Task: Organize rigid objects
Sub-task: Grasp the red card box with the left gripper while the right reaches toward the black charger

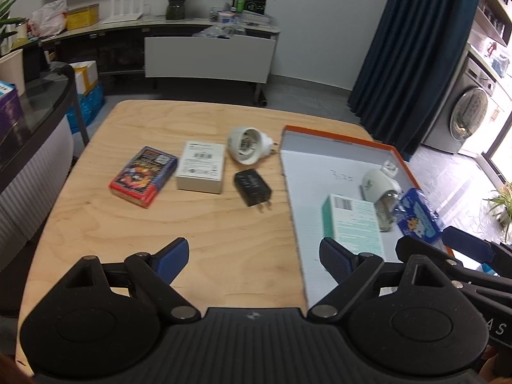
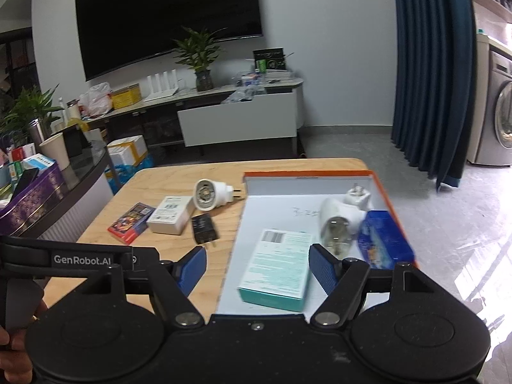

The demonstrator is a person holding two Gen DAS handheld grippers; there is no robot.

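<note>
Both black two-finger grippers with blue pads, the left gripper (image 1: 252, 260) and the right gripper (image 2: 257, 267), are hovering with jaws released and gripping nothing above a light wooden table (image 1: 198, 224). Lying inside an orange-rimmed white shallow box (image 2: 380, 192) are a teal-and-white carton (image 2: 276, 265), a white bulb-shaped plug lamp (image 2: 339, 220) and a blue printed packet (image 2: 384, 240). Sitting on the bare table beside it are a red card box (image 1: 142, 176), a white barcoded box (image 1: 201, 166), a black wall charger (image 1: 252, 187) and a white round socket adapter (image 1: 248, 144).
</note>
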